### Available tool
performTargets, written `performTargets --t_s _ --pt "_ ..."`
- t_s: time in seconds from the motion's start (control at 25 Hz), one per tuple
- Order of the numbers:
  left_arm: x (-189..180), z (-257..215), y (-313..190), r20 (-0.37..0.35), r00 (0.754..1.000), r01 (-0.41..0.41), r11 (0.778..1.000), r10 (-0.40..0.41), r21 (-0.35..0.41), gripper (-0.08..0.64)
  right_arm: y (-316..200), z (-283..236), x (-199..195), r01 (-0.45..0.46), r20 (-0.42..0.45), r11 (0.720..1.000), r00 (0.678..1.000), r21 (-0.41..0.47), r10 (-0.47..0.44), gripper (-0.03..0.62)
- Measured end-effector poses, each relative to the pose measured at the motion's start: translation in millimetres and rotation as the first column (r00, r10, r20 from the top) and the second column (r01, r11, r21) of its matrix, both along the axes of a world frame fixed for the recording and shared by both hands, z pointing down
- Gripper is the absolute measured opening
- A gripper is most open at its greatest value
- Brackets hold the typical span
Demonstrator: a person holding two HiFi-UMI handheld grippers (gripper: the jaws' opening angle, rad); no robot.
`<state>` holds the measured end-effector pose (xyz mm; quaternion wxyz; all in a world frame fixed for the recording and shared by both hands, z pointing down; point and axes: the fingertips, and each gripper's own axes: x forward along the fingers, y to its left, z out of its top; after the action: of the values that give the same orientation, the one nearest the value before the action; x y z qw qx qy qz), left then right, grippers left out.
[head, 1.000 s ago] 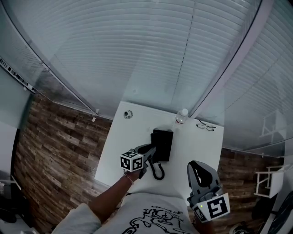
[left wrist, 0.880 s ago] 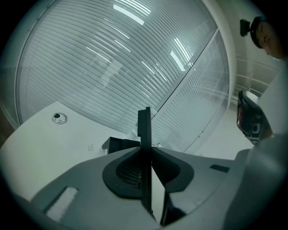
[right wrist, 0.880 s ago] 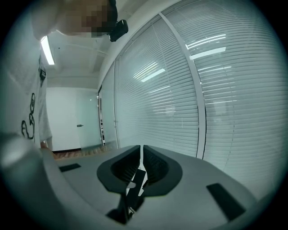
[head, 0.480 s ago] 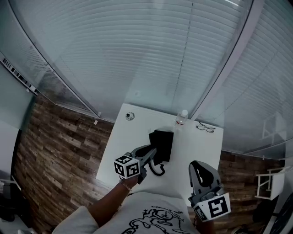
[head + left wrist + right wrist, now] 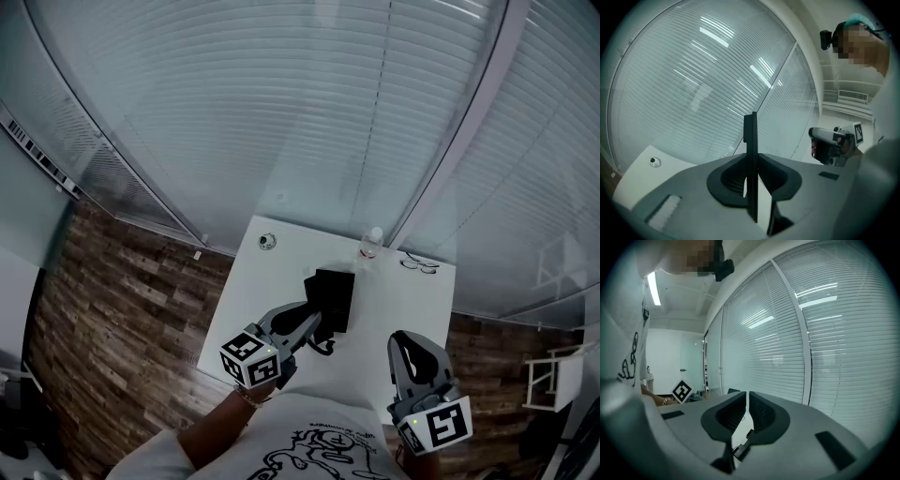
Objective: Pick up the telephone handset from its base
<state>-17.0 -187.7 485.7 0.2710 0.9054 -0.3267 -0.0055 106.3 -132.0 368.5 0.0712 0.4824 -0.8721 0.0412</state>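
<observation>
Between left gripper's (image 5: pixel 752 164) pinching jaws, handset (image 5: pixel 750 133) stands edge-on.

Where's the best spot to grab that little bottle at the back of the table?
Probably around its middle, coming in level from the person's side: the bottle stands upright, the blinds rise just behind it and the glasses lie at its right.
</observation>
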Motion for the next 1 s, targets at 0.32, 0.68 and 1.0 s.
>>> performTargets --t_s 0.32,0.68,1.0 --pt "-2 -43 16 0.014 1.000 0.008 0.994 -0.010 0.113 0.066 3 -1 2 0.001 -0.006 1.000 1.000 0.004 -0.001 0.018" --pt "-10 -78 33 0.061 0.997 0.037 0.976 -0.052 0.215 0.066 4 5 3 -0.004 -0.006 1.000 1.000 -0.010 0.004 0.018" --pt "-11 -92 46 0.082 0.995 0.038 0.963 -0.062 0.267 0.066 8 10 2 -0.006 -0.043 1.000 0.999 -0.014 0.006 0.014"
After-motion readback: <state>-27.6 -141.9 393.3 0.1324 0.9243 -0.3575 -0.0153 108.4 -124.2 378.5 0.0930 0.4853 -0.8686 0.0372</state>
